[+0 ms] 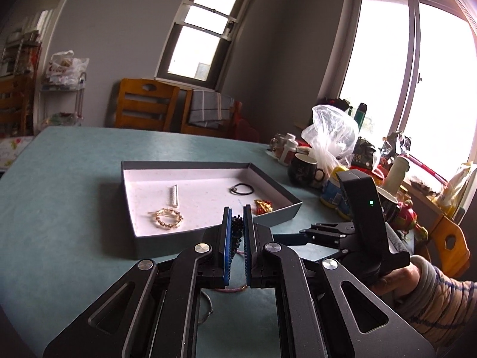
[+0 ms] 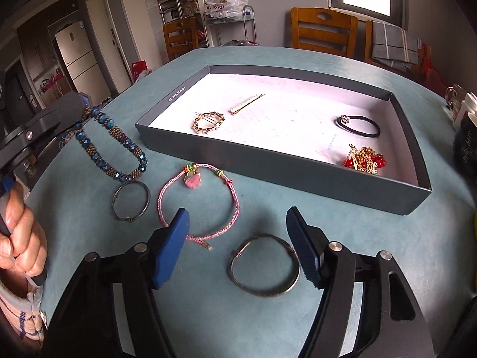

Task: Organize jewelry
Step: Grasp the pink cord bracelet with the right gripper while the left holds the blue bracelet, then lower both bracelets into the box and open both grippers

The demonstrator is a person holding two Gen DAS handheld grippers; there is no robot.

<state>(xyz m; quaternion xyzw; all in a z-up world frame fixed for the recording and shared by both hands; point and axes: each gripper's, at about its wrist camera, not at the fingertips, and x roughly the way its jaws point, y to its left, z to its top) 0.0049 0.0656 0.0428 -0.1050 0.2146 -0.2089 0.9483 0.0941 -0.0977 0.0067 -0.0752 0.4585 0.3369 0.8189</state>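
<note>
Between the spread fingers of the right gripper lies a metal bangle, while further left the left gripper clamps a beaded bracelet, short of the tray.

Dark packet among the clutter: letters "ce", rest hidden.
Mug at the table edge: possibly "HI", blurred.
Box wall: small white print, unreadable.

4 bracelets, 2 hair clips (1 hair tie).
</note>
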